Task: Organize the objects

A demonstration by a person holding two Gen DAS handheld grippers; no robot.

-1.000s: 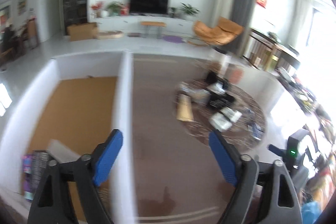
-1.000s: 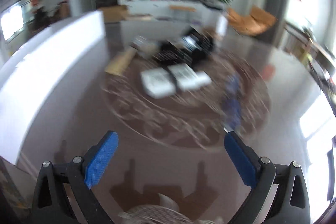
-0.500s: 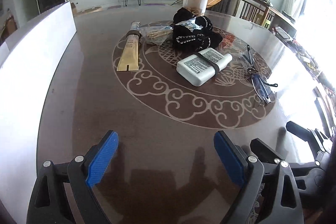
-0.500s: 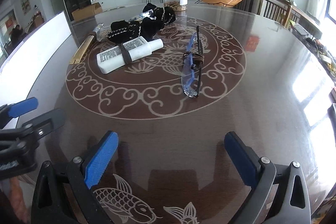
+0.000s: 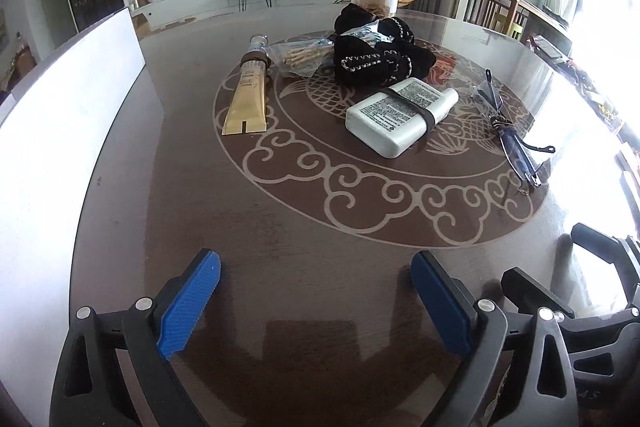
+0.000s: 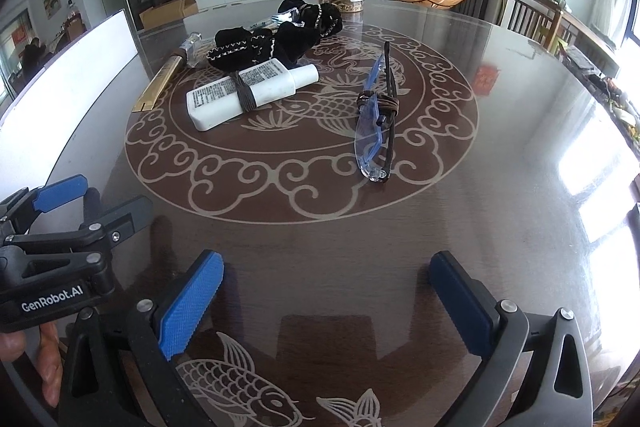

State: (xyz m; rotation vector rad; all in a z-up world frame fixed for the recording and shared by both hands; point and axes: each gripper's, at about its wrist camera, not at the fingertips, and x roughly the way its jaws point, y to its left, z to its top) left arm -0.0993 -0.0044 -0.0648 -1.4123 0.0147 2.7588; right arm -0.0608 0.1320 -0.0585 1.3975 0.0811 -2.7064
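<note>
Both hand-held grippers — left (image 5: 316,291), right (image 6: 326,291) — gape wide, holding nothing; white bottle (image 6: 248,93), glasses (image 6: 374,119), black cloth (image 5: 376,55) lie ahead on the surface (image 5: 280,219).

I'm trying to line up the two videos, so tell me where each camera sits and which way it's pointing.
Left wrist: on the left gripper, low over the table, facing the TV wall; its open blue fingers show, the right gripper at right.
Right wrist: on the right gripper, same direction; open fingers, left gripper and a hand at left.
Shared: white bottle, glasses.
</note>
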